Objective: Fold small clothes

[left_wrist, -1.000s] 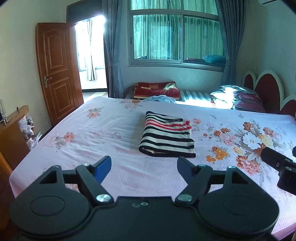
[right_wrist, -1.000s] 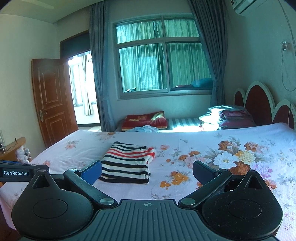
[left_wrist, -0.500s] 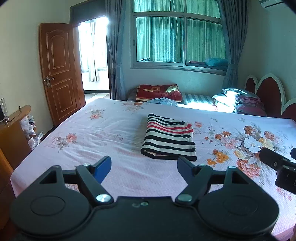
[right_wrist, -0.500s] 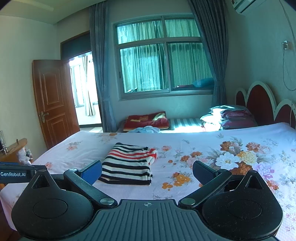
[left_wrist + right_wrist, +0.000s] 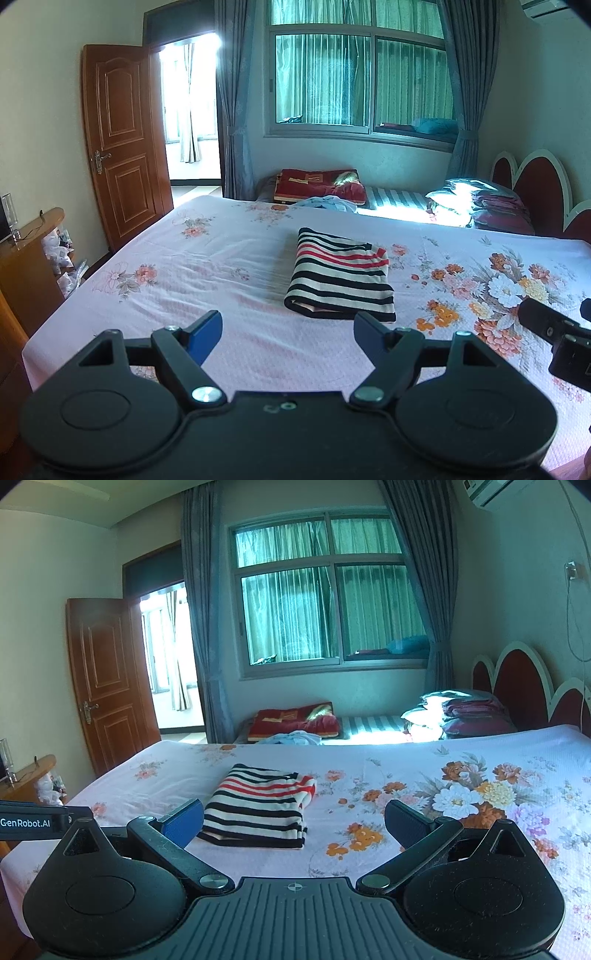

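Left gripper (image 5: 288, 328) jaws spread, nothing between them, above near edge of bed (image 5: 229, 280). Right gripper (image 5: 293, 821) also spread and empty. Folded striped shirt (image 5: 340, 280) lies flat mid-bed on the floral sheet, just beyond both grippers, untouched. Red blanket (image 5: 317, 184) and pillows (image 5: 480, 206) past the far side, under window.

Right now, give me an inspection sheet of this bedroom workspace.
Surface: bed with floral sheet, lightly wrinkled.
Job's things: striped garment, folded, lying flat mid-bed.
Clutter: light blue cloth at the far edge; red blanket beyond.
Grippers: left gripper and right gripper open, empty, short of the garment.
Cables: wall cord hanging above the headboard.
Surroundings: open wooden door, curtained window.
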Demonstrator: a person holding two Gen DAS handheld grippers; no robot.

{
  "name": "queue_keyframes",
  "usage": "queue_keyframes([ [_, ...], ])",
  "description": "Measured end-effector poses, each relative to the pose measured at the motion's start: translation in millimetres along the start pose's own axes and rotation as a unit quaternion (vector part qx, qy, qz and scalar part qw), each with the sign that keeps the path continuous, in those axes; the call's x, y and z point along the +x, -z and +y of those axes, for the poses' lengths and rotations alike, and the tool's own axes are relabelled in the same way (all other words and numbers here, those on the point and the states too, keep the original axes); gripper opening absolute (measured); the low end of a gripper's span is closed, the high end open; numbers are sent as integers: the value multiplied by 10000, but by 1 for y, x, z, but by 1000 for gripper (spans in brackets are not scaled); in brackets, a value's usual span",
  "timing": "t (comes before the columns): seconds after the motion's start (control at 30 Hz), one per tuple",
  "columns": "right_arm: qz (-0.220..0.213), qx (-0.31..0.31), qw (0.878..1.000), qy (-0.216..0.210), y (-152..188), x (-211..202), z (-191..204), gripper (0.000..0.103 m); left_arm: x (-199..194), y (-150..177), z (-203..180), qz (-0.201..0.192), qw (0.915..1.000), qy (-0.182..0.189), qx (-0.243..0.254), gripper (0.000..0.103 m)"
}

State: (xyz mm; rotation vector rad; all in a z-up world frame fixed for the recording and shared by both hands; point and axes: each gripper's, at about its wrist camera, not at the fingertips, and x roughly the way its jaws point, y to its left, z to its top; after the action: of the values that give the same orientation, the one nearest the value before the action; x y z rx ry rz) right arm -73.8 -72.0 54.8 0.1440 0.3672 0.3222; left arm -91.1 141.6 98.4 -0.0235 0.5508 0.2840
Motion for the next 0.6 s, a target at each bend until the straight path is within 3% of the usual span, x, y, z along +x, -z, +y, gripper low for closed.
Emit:
queue_keyframes([
  [0.6,9,0,10000,-42,-2,1,4,103,1,-1,1,-3,10000,-5,3,77],
])
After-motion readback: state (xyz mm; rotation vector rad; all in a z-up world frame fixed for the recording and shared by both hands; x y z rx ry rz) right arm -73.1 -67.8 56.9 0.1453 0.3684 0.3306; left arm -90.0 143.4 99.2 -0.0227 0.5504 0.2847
